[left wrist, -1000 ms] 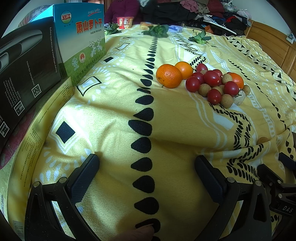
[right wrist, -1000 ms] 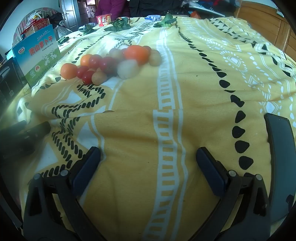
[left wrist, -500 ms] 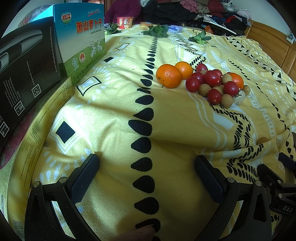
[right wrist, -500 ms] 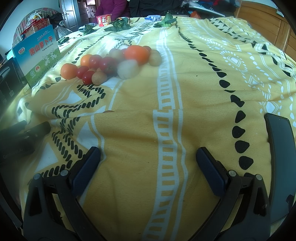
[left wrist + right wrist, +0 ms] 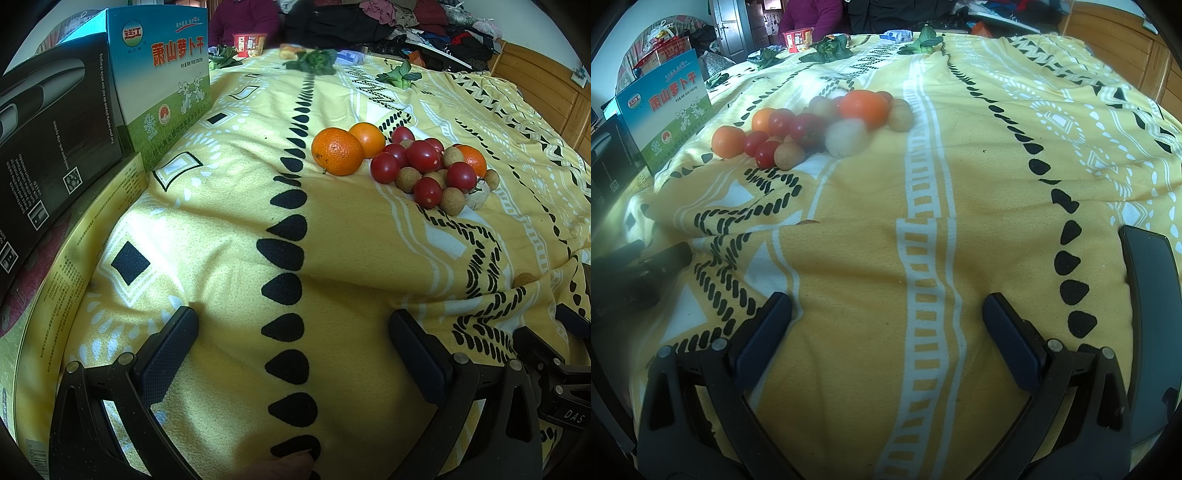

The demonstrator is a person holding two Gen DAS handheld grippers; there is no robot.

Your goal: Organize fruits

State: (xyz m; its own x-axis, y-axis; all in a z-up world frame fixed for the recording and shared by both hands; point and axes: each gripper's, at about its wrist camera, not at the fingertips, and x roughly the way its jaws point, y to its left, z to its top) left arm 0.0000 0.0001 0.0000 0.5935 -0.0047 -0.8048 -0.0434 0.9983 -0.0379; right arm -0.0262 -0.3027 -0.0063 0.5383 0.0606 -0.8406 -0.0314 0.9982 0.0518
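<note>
A pile of fruit lies on the yellow patterned blanket point(image 5: 221, 221): oranges point(image 5: 337, 150), red cherry tomatoes point(image 5: 422, 156) and brown longans point(image 5: 452, 201). One longan point(image 5: 523, 279) lies apart in a fold, lower right. My left gripper point(image 5: 291, 343) is open and empty, well short of the pile. In the right wrist view the same pile has an orange point(image 5: 863, 107), tomatoes point(image 5: 807, 127) and a pale round fruit point(image 5: 847, 137). My right gripper point(image 5: 886, 325) is open and empty, far from the fruit.
Boxes stand at the left: a blue-green carton point(image 5: 162, 70) and a black box point(image 5: 48, 140). Leafy greens point(image 5: 314, 61) and a red cup point(image 5: 249, 42) lie at the far end. A dark phone point(image 5: 1152, 314) lies right of my right gripper. Wooden furniture point(image 5: 1126, 48) stands at the right.
</note>
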